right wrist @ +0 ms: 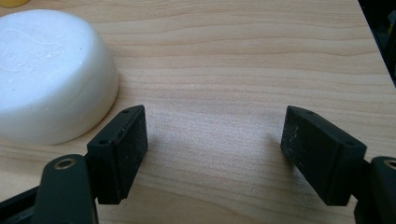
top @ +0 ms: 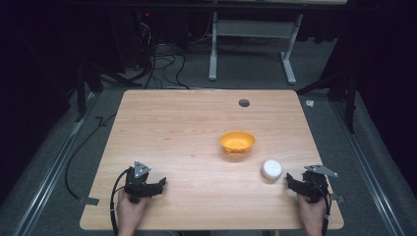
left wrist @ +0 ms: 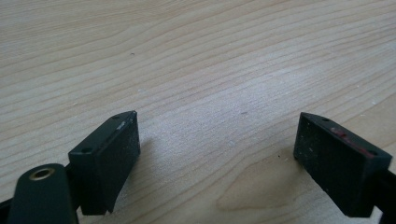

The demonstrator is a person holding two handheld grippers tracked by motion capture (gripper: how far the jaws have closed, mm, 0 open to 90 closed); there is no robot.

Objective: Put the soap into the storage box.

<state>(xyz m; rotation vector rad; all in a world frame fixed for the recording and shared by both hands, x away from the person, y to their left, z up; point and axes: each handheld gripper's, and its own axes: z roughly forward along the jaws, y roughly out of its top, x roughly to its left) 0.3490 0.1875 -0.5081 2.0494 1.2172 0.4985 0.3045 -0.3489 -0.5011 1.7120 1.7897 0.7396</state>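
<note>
high view: unmarked orange bowl (top: 237,141)

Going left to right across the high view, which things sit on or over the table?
Left gripper, open → orange plastic bowl → round white puck-shaped block → right gripper, open, just beside the block.

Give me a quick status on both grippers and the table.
Left gripper open, empty, low over bare table. Right gripper open, empty, beside white puck, not touching. Orange bowl mid-table, apart from puck. Nothing in the way.
</note>
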